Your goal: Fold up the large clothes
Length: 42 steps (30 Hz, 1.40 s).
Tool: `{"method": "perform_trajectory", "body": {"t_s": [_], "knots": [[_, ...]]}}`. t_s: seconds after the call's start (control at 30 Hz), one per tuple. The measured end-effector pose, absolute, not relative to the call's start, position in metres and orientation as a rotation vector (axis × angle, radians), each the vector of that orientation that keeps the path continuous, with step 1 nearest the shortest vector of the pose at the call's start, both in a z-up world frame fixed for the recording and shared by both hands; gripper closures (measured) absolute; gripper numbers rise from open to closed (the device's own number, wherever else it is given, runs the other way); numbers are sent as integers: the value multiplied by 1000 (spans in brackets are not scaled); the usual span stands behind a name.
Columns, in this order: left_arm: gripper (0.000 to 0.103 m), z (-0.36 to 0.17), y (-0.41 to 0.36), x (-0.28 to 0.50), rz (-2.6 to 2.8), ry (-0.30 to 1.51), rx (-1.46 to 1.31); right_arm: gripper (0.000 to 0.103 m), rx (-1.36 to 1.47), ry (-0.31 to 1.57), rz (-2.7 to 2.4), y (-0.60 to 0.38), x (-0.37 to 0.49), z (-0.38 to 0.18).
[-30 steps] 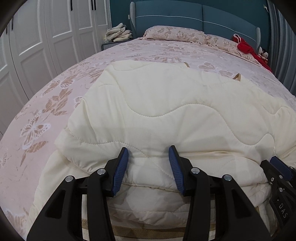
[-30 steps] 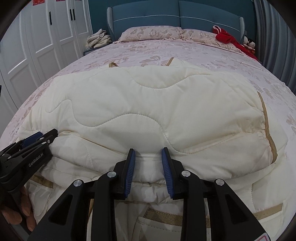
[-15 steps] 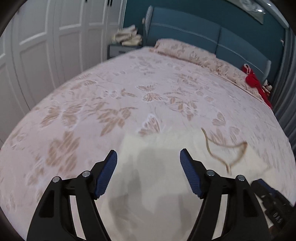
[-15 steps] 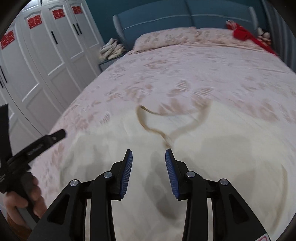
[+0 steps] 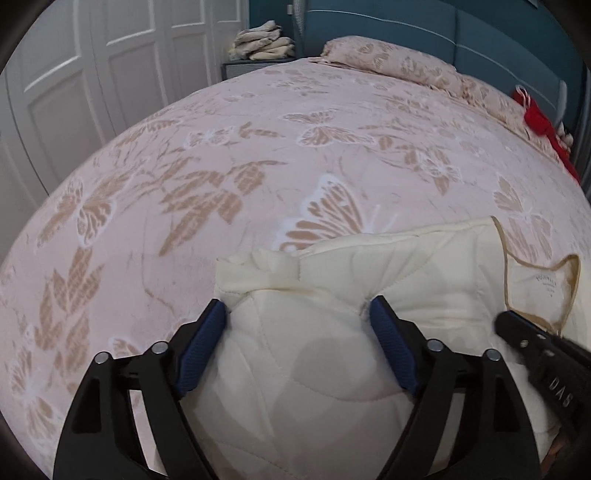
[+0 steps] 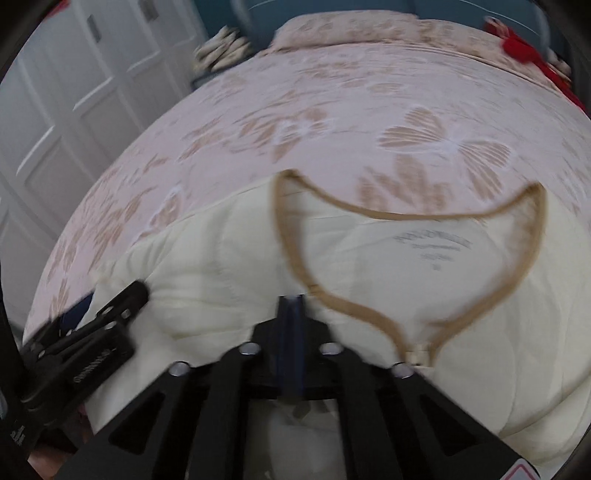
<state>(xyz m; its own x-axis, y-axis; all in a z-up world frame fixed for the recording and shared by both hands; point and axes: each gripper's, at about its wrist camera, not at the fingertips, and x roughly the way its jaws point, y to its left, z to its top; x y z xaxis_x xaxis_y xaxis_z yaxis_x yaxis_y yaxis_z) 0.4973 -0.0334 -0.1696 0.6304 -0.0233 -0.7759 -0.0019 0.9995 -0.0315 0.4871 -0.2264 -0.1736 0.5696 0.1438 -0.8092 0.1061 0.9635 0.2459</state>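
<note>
Left wrist view: the left gripper (image 5: pixel 297 314) stands with its blue fingers (image 5: pixel 201 345) spread wide, having just been opening, a bulge of the cream quilted jacket (image 5: pixel 317 369) between them. The fabric fills the gap and meets both pads, though whether they press on it cannot be told. The jacket lies bunched at the near edge of the bed (image 5: pixel 258 147), its tan-trimmed collar (image 5: pixel 539 284) to the right, where the tip of the right gripper (image 5: pixel 532 339) pokes in. Far back sit a pillow (image 5: pixel 388 61) against the blue headboard (image 5: pixel 388 26), a red cloth (image 5: pixel 539 122) at far right, and folded laundry (image 5: pixel 262 46) beside white wardrobe doors (image 5: pixel 92 74) at left.

Right wrist view: blurred by motion, the right gripper (image 6: pixel 291 299) has its fingers pressed together, having just closed, their tips at the jacket (image 6: pixel 207 266) just left of the collar (image 6: pixel 406 214); whether cloth is pinched between them cannot be told. The collar opens toward the far side, a printed label (image 6: pixel 432 243) inside it and the zip end (image 6: pixel 417 356) near the fingers. The left gripper (image 6: pixel 125 299) rests on the jacket's left edge.
</note>
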Motion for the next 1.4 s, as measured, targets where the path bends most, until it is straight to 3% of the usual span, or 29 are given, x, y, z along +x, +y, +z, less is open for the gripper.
{"method": "perform_trajectory", "body": {"t_s": [0.27, 0.43, 0.5, 0.6, 0.8, 0.93, 0.97, 1.0, 1.03, 1.07, 1.1, 1.2, 1.4], "knots": [[23, -166, -38, 501, 7, 900, 13, 102, 331, 853, -140, -255, 465, -145], [26, -114, -41, 478, -95, 829, -45, 85, 411, 759, -244, -345, 410, -103], [23, -91, -61, 472, -213, 823, -81, 72, 412, 766, -287, -377, 399, -100], [22, -70, -124, 473, -428, 865, -117, 72, 464, 812, -308, -423, 388, -107], [22, -106, -254, 484, -627, 1027, -8, 74, 553, 915, -200, -459, 388, -142], [22, -141, -295, 492, -562, 1079, 124, 74, 548, 947, -173, -465, 394, -153], [29, -146, -300, 494, -558, 1081, 153, 75, 534, 949, -173, -465, 395, -154], [47, -149, -304, 494, -559, 1082, 175, 78, 520, 951, -178, -464, 396, -154], [56, -154, -311, 493, -567, 1087, 207, 79, 495, 954, -185, -461, 397, -156], [73, -157, -312, 491, -572, 1088, 211, 80, 478, 953, -190, -459, 399, -156], [78, -158, -315, 491, -570, 1086, 213, 82, 454, 951, -201, -457, 400, -158], [87, -164, -316, 487, -533, 1043, 239, 91, 409, 935, -239, -455, 401, -164], [88, -156, -304, 480, -449, 983, 201, 96, 407, 924, -279, -459, 401, -165]]}}
